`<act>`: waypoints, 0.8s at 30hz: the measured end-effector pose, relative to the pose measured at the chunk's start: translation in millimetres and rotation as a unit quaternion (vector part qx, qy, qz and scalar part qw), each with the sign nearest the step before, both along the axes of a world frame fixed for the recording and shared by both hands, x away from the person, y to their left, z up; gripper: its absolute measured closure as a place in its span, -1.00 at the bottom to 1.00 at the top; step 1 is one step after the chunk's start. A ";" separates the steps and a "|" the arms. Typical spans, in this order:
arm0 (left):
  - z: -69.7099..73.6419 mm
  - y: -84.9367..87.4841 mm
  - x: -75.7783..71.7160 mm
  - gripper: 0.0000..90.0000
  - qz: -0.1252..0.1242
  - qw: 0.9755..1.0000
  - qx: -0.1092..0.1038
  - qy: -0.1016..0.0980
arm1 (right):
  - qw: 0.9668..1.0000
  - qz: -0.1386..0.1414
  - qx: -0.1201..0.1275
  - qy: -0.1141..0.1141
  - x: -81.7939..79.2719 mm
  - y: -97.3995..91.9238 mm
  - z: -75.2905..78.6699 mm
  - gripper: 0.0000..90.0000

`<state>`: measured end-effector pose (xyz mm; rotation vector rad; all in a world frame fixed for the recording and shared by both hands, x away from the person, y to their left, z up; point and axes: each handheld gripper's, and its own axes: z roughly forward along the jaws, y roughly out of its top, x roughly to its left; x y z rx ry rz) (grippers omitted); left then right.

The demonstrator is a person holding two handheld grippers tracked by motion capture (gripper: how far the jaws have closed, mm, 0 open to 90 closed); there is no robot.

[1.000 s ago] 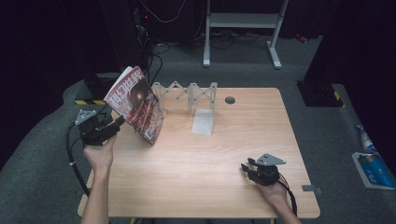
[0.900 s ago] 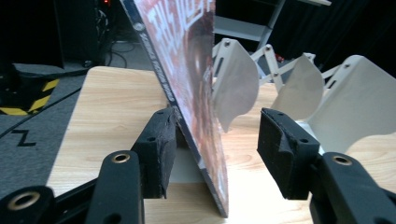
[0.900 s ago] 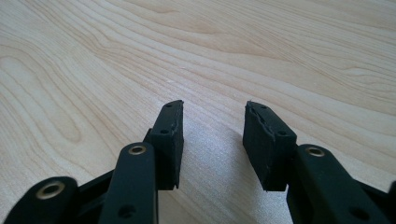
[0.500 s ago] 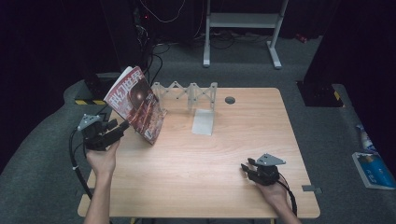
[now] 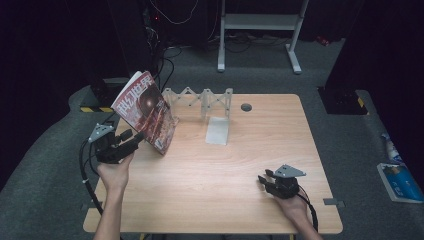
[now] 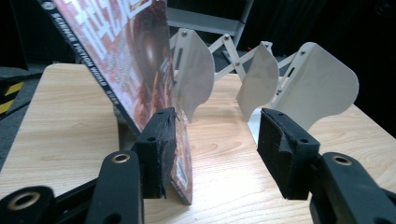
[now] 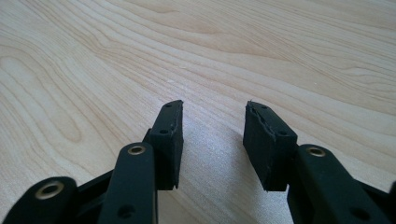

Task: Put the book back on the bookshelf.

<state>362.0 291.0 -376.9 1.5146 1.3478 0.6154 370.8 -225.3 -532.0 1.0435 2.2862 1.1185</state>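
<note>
The left tool point(image 6: 212, 154) stands spread, one pad against the tilted magazine point(image 6: 135, 70) at the tabletop's point(image 5: 210, 175) left edge; its view reveals the spine lettering and rack point(image 6: 261, 79) plates. The right tool point(image 7: 212, 140) rests spread, empty.

A wooden table point(image 5: 215, 175) holds a white folding rack point(image 5: 200, 100) at the back, a leaning magazine point(image 5: 145, 112), and a flat white sheet point(image 5: 218, 131).

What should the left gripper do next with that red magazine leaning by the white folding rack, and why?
Probably close the left gripper on the red magazine. Its jaws stand open, the magazine's lower edge lies against one pad with the other pad well clear, and it leans tilted beside the white accordion-style rack, so it looks unsecured.
</note>
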 end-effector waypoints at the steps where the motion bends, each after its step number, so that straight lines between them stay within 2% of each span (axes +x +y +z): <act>1: 0.0 0.0 0.0 0.04 0.000 1.000 0.000 0.000 | 1.000 0.000 0.000 0.000 0.0 0.0 0.0 0.28; 24: -3.9 -27.2 -2.3 0.09 -0.045 0.999 0.003 0.005 | 1.000 0.001 0.000 -0.001 0.1 -0.2 -0.1 0.28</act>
